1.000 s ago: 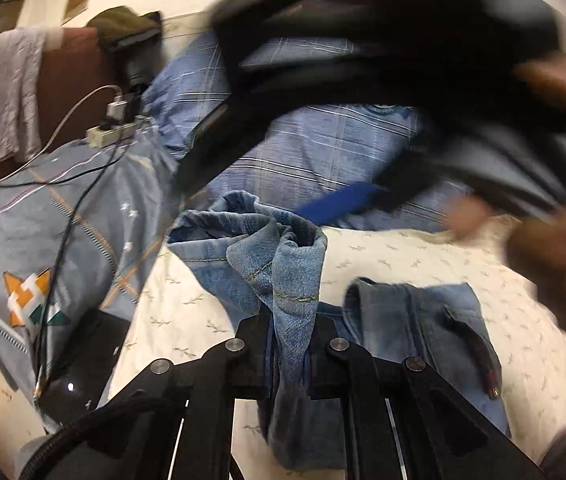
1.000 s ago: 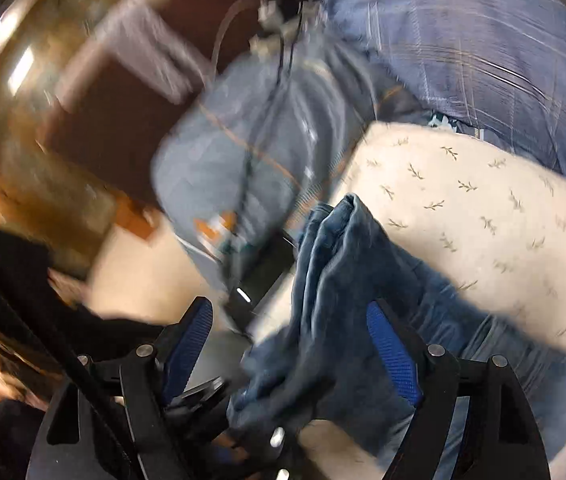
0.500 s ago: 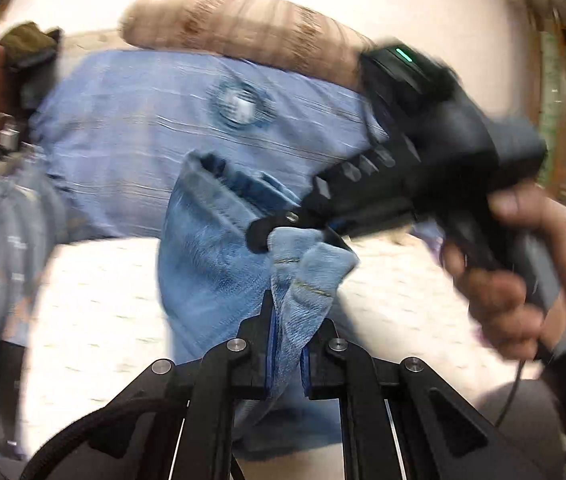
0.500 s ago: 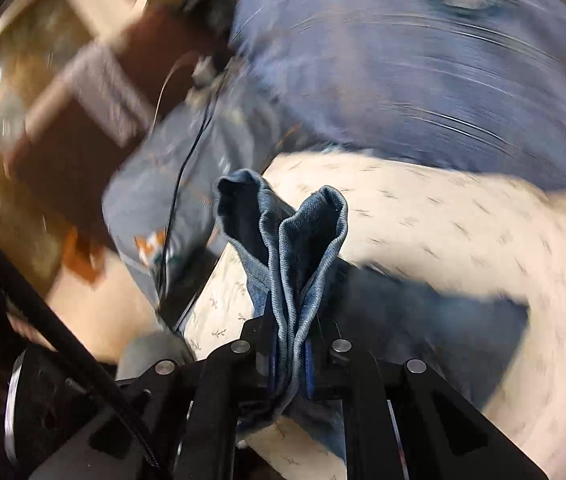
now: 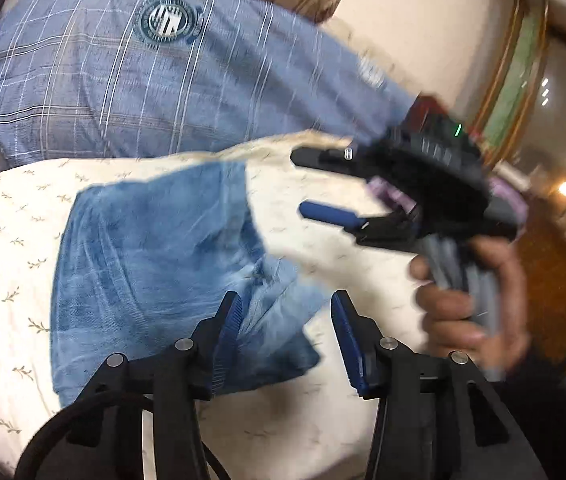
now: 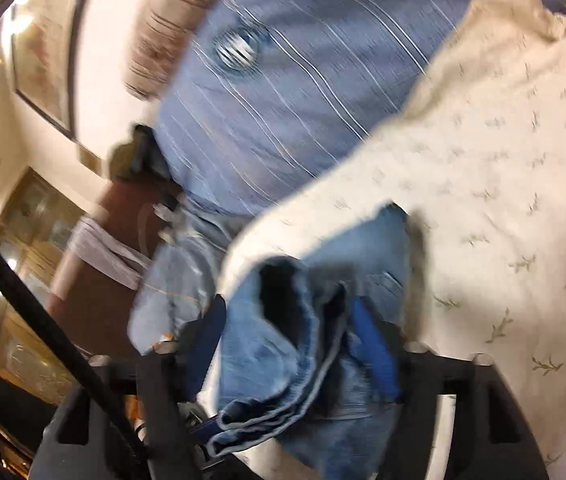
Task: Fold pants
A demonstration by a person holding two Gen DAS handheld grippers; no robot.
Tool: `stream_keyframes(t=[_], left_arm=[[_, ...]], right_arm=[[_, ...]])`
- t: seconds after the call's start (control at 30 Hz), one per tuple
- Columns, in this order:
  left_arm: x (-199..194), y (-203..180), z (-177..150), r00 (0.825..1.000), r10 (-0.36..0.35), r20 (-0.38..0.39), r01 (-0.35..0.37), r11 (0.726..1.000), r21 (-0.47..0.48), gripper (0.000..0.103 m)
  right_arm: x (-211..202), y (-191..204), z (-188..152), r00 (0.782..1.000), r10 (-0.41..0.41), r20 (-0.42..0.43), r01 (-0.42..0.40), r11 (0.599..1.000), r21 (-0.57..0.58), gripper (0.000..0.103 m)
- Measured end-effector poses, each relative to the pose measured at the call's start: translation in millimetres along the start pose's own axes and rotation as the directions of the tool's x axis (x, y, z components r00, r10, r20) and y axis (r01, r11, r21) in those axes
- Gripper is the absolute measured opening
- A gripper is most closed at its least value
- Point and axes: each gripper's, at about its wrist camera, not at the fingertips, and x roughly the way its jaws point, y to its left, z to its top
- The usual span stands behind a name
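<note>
The bed (image 5: 11, 240), under a cream leaf-print sheet, carries the folded pants (image 5: 151, 264) at its near middle. Both tongs have just been opening: the left tongs (image 5: 285, 320) stand spread over the denim's near edge, the right tongs (image 6: 289, 320) spread around a bunched hem.

Bare cream sheet (image 5: 11, 240) lies open left of the folded jeans (image 5: 155, 264). A blue plaid pillow (image 5: 123, 80) blocks behind them; the right gripper (image 5: 323, 186) crowds the other side.
</note>
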Motion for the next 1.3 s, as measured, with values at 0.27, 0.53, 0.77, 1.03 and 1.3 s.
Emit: stream_keyframes(t=[0.27, 0.53, 0.77, 1.03, 1.3], left_arm=[[-10.9, 67.9, 17.3, 0.984, 0.176, -0.014, -0.176, 0.983, -0.046, 0.046], [22.9, 78.3, -22.8, 0.986, 0.011, -0.165, -0.011, 1.000, 0.000, 0.034], [32.7, 95.8, -42.4, 0.980, 0.003, -0.198, 0.005, 0.999, 0.042, 0.036], [11.6, 130.6, -35.7, 0.976, -0.079, -0.203, 0.072, 0.997, -0.042, 0.036], [-30.8, 167.2, -4.5, 0.994, -0.062, -0.090, 0.056, 0.996, -0.072, 0.051]], right_arm=[[45.4, 38.3, 1.2, 0.992, -0.117, -0.047, 0.106, 0.977, -0.188, 0.061], [44.7, 35.0, -8.3, 0.979, -0.200, -0.044, 0.188, 0.961, -0.201, 0.002], [70.8, -19.4, -3.5, 0.947, -0.304, -0.108, 0.297, 0.952, -0.077, 0.001], [29.5, -0.4, -11.3, 0.969, -0.245, -0.033, 0.242, 0.968, -0.066, 0.046], [-8.4, 25.4, -49.8, 0.980, -0.194, -0.046, 0.189, 0.978, -0.093, 0.070]])
